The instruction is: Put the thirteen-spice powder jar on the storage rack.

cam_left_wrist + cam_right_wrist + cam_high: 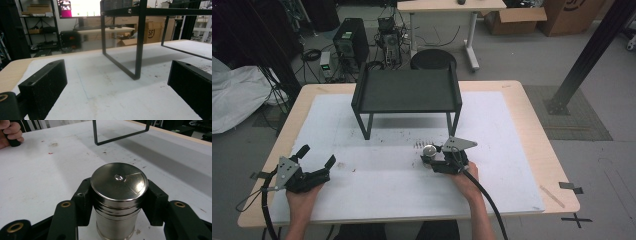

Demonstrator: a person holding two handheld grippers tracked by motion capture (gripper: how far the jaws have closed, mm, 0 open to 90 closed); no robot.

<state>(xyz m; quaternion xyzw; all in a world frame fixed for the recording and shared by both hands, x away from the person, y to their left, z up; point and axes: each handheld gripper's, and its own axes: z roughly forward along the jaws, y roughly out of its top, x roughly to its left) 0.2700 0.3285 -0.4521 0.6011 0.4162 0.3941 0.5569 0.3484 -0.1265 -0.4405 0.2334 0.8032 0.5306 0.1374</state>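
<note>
Grey floor (532, 55), light desk (451, 5), cardboard boxes (514, 20), computer tower (350, 42), black stool (433, 60)

Tin's base (115, 233) behind frame edge

Glossy smooth metal shaker (119, 195), matt black jaws, wooden table (532, 125).

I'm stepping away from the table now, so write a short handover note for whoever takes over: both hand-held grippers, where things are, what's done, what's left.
Right hand-held gripper: jaws closed on the sides of the steel canister, which stands upright on the white mat, in front of the black rack.
Left hand-held gripper: open, empty, resting low at the mat's left side.
Done: canister grasped.
Left: probably lifting it and placing it, perhaps on the rack; the destination isn't evident.
</note>
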